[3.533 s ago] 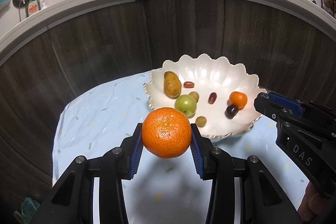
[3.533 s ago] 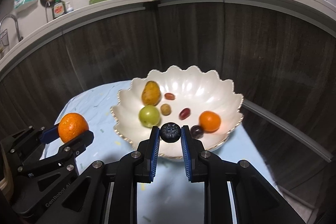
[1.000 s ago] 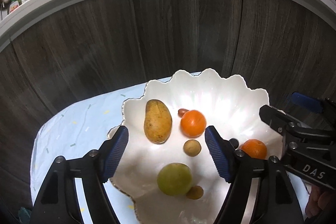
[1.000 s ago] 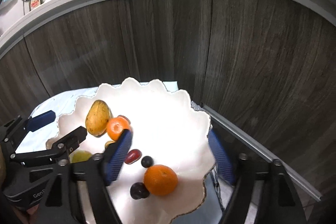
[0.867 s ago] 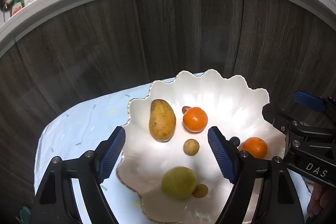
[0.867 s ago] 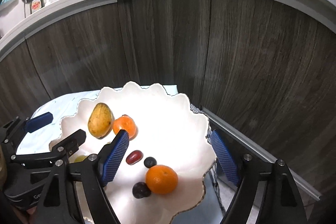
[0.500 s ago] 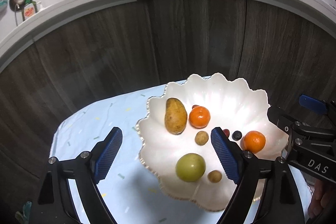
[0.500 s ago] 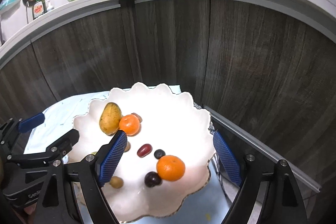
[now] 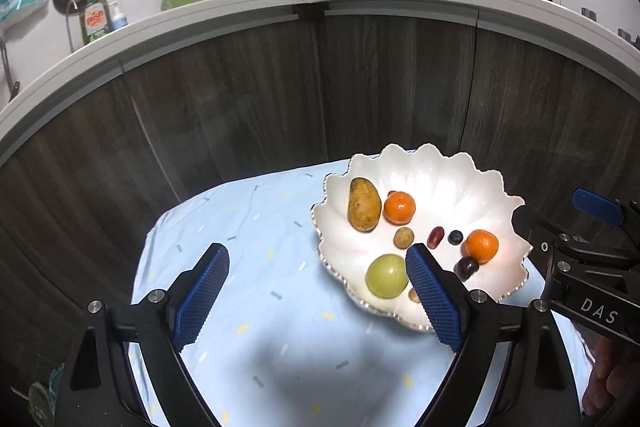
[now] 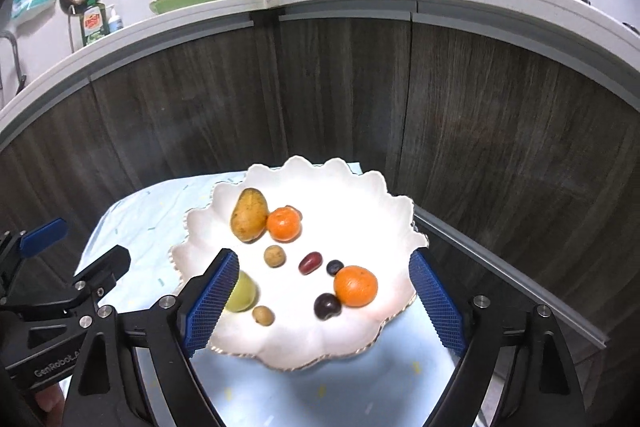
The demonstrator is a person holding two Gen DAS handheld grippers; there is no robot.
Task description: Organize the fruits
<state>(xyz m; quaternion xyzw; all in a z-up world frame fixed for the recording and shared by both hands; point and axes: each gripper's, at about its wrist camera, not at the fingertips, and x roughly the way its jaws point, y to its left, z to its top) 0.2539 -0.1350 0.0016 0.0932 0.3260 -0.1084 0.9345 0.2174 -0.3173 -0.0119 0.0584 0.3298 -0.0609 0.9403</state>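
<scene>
Fruit all lay in the scalloped bowl [image 10: 288, 171], straight ahead of my right claw [image 10: 324, 291] and off to the right of my left claw [image 9: 316, 291]; both gaped wide, empty

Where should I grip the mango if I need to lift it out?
Across its narrow middle, coming from above. The mango lies flat in the bowl, long axis running front to back, so its short width suits the jaws. An orange touches its right side, so that finger has little room; the left gripper seems closer.
</scene>
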